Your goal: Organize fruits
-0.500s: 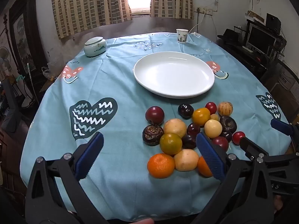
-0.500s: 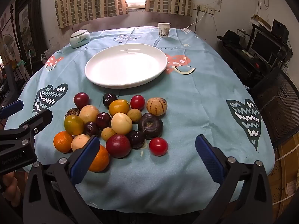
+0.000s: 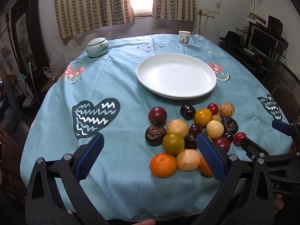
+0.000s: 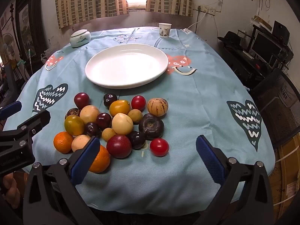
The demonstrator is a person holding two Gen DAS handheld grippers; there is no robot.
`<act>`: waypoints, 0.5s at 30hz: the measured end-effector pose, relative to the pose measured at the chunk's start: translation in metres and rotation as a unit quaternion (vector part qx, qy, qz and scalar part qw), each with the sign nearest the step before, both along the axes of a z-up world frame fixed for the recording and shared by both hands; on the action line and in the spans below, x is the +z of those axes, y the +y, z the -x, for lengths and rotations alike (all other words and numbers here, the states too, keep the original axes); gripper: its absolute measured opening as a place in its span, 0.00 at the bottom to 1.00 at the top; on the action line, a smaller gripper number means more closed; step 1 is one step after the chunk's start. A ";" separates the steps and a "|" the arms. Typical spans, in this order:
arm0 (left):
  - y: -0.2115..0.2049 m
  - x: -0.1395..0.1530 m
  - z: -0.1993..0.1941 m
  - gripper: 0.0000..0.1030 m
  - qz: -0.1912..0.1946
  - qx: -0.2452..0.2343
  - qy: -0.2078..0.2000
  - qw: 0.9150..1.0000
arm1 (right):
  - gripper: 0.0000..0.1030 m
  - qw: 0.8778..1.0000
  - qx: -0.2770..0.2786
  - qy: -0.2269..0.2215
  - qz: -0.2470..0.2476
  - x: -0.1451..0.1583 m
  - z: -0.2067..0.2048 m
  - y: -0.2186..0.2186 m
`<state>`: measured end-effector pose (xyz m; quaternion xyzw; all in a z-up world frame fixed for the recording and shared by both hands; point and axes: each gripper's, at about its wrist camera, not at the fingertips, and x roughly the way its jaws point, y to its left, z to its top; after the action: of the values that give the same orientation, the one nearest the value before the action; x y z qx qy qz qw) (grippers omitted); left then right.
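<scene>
Several fruits lie heaped on the blue tablecloth near its front edge: an orange, a yellow-green one, dark plums, a red tomato and a striped melon. Behind them sits a bare white plate. My left gripper hovers open over the cloth just left of the heap, its right finger overlapping the fruit. My right gripper hangs open at the heap's near right side, nothing between its fingers.
A lidded white jar stands at the far left of the table, a paper cup at the far edge. A desk with a monitor and a mesh chair stand right of the table.
Both views show the table from almost the same spot as before. The fruits and plate lie as they did, and both grippers stay wide.
</scene>
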<state>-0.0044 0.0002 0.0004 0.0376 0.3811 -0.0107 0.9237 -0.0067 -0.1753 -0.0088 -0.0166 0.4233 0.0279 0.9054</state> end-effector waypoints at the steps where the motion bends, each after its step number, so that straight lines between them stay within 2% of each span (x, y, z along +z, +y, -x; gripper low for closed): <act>1: -0.003 0.004 0.005 0.98 -0.002 -0.001 -0.004 1.000 | 0.99 1.000 0.000 0.000 0.000 0.000 0.000 -0.001; 15: 0.007 0.005 0.004 0.98 0.014 0.014 -0.001 1.000 | 0.99 1.000 -0.001 0.001 -0.001 0.001 -0.002 0.001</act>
<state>-0.0082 0.0074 0.0055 0.0188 0.3805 -0.0031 0.9246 -0.0045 -0.1744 -0.0079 -0.0151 0.4239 0.0275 0.9052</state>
